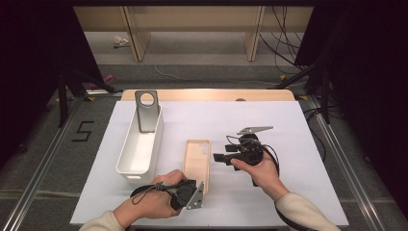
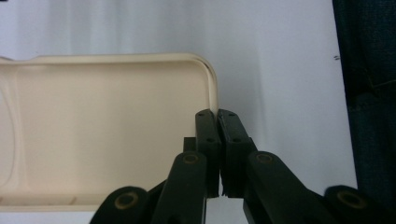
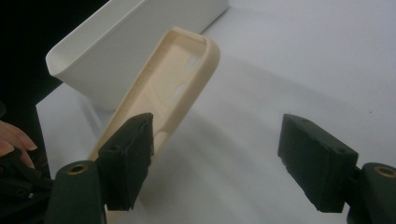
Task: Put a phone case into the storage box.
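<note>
The beige phone case (image 1: 197, 162) lies open side up on the white table cover (image 1: 288, 192), just right of the white bin (image 1: 139, 144); the left gripper (image 2: 217, 116) is pinched tight on the case's near rim; the right gripper (image 3: 215, 154) hangs wide open beside it, gripping nothing; next, I judge, it must close on the case's long edge; the only writing is a "5" (image 1: 82, 131) on the floor.

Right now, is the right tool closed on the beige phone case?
No: the right tool stands open beside the beige phone case, gripping nothing.
</note>
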{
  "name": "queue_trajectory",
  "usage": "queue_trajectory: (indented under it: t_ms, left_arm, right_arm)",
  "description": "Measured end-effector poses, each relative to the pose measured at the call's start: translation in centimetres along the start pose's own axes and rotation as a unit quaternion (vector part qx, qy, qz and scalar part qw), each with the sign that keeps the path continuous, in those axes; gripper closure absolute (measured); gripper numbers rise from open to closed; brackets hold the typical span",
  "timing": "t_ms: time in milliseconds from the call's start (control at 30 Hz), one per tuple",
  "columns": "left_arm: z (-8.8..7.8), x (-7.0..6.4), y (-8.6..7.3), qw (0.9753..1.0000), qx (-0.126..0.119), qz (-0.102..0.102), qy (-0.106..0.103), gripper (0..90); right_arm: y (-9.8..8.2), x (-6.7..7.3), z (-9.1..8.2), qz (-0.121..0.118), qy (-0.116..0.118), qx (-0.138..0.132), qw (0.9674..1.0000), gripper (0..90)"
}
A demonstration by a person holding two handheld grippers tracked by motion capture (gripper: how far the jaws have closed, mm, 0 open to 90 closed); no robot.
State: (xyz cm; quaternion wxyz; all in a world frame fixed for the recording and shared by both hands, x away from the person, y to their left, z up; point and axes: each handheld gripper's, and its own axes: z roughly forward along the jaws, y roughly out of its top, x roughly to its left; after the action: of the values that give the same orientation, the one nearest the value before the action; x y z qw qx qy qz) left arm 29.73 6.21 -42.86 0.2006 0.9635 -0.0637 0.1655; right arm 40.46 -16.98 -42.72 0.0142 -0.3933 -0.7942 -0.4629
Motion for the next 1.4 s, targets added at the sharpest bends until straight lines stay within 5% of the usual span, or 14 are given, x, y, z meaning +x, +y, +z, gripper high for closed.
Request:
queue_trajectory:
  t_ms: [433, 733, 900, 1067, 1200, 1300, 1400]
  left_arm:
    - [0.0, 0.0, 0.6, 0.9999, 0.000, 0.016, -0.001, 87.9]
    - [0.0, -0.1, 1.1, 0.9998, -0.010, 0.019, 0.003, 87.9]
    - [0.3, 0.1, 1.1, 0.9995, -0.003, 0.031, 0.008, 87.8]
    - [0.9, 0.5, 0.6, 0.9992, -0.019, 0.025, 0.025, 87.4]
    - [0.8, 1.0, 0.0, 0.9974, -0.057, -0.010, 0.044, 81.5]
    - [0.3, 1.3, -0.6, 0.9911, -0.106, -0.050, 0.064, 64.0]
    - [-0.1, 1.6, -1.3, 0.9765, -0.167, -0.111, 0.080, 47.6]
  right_arm:
    - [1.0, 0.5, 1.5, 0.006, 0.017, 0.000, 0.9998, 34.1]
    - [1.1, 0.5, 2.0, 0.023, 0.038, 0.010, 0.9990, 63.9]
    - [1.2, 0.5, 1.6, 0.044, 0.052, 0.001, 0.9977, 72.8]
    - [1.4, 0.9, 0.5, 0.067, 0.068, -0.026, 0.9951, 81.5]
    - [1.8, 1.4, -0.6, 0.066, 0.077, -0.054, 0.9934, 82.0]
    - [2.1, 1.4, -1.6, 0.043, 0.059, -0.070, 0.9949, 82.0]
    - [2.2, 1.2, -2.7, 0.029, 0.048, -0.081, 0.9952, 81.9]
